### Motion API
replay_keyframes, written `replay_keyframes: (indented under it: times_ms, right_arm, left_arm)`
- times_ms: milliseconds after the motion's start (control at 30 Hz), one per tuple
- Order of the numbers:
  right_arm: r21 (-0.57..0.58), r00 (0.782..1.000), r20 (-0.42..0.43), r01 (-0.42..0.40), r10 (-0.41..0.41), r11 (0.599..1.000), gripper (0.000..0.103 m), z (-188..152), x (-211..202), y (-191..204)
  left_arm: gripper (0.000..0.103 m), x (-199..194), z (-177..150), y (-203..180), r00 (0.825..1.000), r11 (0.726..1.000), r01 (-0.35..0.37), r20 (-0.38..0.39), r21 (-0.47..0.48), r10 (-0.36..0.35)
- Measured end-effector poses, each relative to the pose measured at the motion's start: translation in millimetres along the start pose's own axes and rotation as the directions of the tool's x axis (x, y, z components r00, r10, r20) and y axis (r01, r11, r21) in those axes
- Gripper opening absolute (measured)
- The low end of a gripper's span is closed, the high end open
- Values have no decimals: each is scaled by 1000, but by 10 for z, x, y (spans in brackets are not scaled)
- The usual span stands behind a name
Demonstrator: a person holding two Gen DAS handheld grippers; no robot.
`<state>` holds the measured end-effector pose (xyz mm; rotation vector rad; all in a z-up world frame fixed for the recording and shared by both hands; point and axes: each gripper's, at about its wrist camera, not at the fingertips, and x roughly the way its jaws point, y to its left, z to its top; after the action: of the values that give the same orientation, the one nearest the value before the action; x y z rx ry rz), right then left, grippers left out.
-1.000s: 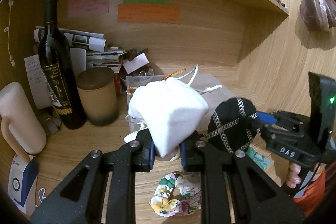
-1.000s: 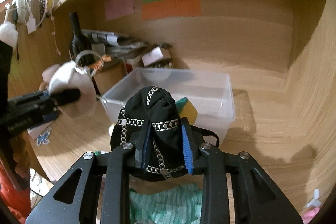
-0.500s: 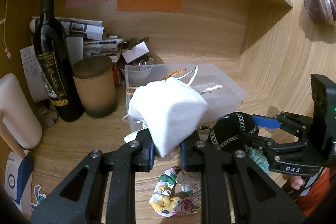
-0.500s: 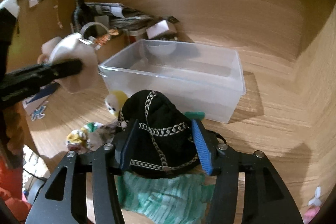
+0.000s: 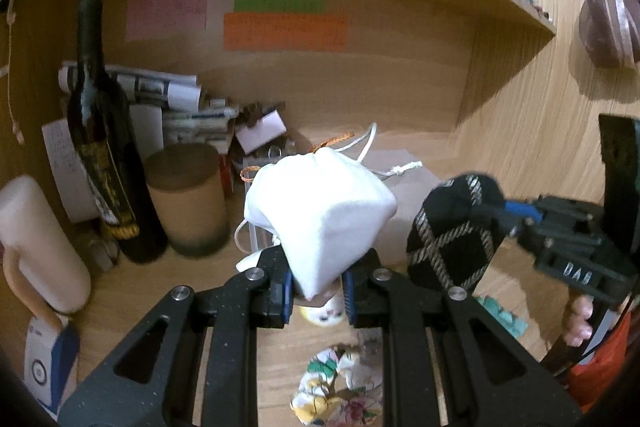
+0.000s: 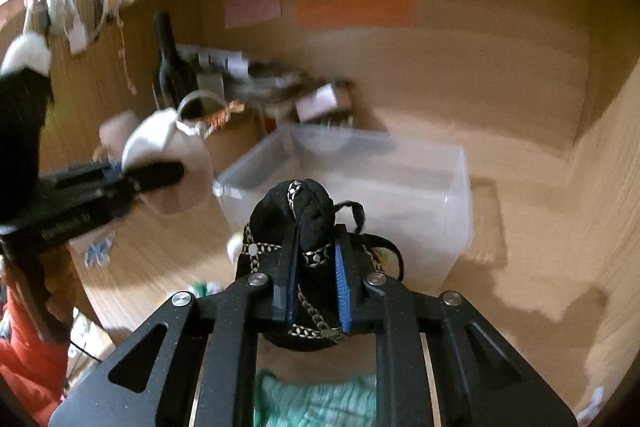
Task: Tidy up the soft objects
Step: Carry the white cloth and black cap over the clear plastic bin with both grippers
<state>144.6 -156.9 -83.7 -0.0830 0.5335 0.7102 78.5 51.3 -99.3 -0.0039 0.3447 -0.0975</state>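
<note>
Soft pouches filled both tongs: the left tongs (image 5: 317, 293) pinched a white drawstring pouch (image 5: 320, 211) by its lower corner, the right tongs (image 6: 314, 281) squeezed a black trimmed pouch (image 6: 304, 227), both above the table (image 6: 520, 267) near the clear bin (image 6: 452, 187). We judged both light and limp, best gripped mid-body.

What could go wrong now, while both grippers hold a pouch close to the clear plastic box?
1. The left gripper pinches only the lower corner of the white pouch, so the pouch may slip out.
2. The black pouch in the right gripper has a loose cord that might catch on the rim of the clear box.
3. The wine bottle stands near and could be knocked.
</note>
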Motion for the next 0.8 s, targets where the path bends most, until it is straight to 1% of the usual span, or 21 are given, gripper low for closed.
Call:
replay_keyframes:
  times_ms: [67,167,267,367,467,600,667,800]
  right_arm:
    - [1,999,35,16,-16,1000,14,105,-51,-25]
    - [13,996,81,27,-28,1000,14,279,-104,-82]
    - [24,992,112,48,-51,999,14,426,-87,-136]
    - [30,992,118,47,-50,998,14,539,-21,-194]
    - [36,991,106,75,-78,997,14,615,106,-232]
    - [44,992,67,107,-110,993,14,671,338,-260]
    - [44,990,41,130,-132,991,15,673,467,-284]
    - [59,988,-36,150,-148,987,15,621,763,-381]
  left_arm:
    - [19,0,81,-4,1000,1000,2,25,11,-2]
    - [19,36,211,4,999,1000,12,38,14,-13]
    - [19,134,344,22,999,999,37,35,8,-37]
    - [19,267,429,29,999,999,42,18,4,-42]
    - [19,461,500,28,999,999,47,-19,2,-47]
    - [19,789,543,28,994,998,58,-91,-3,-58]
    - [19,951,546,24,989,998,62,-135,-4,-62]
    - [19,1270,501,-22,976,998,59,-209,8,-56]
